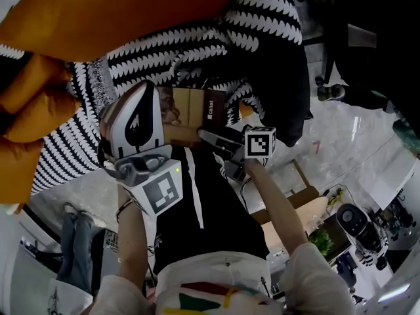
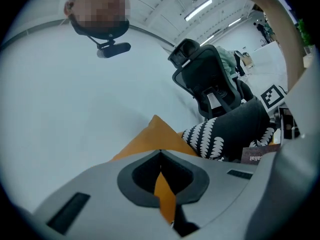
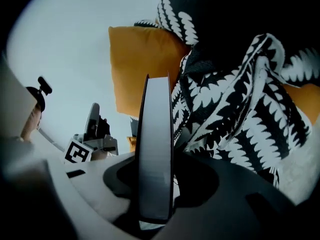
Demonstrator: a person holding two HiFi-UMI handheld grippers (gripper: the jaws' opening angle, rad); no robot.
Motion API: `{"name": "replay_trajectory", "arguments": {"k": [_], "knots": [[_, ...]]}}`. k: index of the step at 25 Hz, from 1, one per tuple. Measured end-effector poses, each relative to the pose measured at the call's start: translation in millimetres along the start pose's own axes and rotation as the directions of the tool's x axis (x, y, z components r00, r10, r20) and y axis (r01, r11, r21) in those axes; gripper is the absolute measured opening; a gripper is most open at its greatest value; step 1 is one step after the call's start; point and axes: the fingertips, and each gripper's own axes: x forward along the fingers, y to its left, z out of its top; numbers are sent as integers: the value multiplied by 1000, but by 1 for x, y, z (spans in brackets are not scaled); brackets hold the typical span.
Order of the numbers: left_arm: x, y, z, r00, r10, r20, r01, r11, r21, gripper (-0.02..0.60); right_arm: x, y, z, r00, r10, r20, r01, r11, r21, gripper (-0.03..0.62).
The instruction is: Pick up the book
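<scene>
The book (image 1: 197, 107) has a brown cover with a dark red strip and is held up in front of the cushions. My right gripper (image 1: 210, 136) is shut on its lower edge. In the right gripper view the book (image 3: 156, 144) stands edge-on between the jaws of the right gripper (image 3: 156, 171), with both pads pressed to it. My left gripper (image 1: 146, 96), white with a black teardrop mark, is just left of the book and does not touch it. In the left gripper view the left gripper (image 2: 160, 159) has its jaws together with only a thin slit. The book (image 2: 257, 156) shows at the right.
A large orange pillow (image 1: 118, 12) and a black-and-white patterned cushion (image 1: 262, 18) lie behind the book. A black office chair (image 2: 205, 79) stands farther off. The person's torso and arms fill the lower middle of the head view, with pale floor and clutter at the lower right.
</scene>
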Motion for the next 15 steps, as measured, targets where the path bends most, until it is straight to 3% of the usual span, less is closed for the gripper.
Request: {"name": "replay_trajectory", "arguments": {"k": [5, 9, 15], "knots": [[-17, 22, 26, 1000, 26, 12, -26, 1000, -9, 8, -22, 21, 5, 991, -26, 128, 12, 994, 108, 167], [-25, 52, 52, 999, 52, 14, -52, 999, -13, 8, -31, 18, -1, 987, -133, 93, 108, 966, 235, 167], [-49, 92, 98, 994, 95, 55, -94, 995, -22, 8, -38, 54, -14, 990, -111, 91, 75, 939, 336, 164]]}}
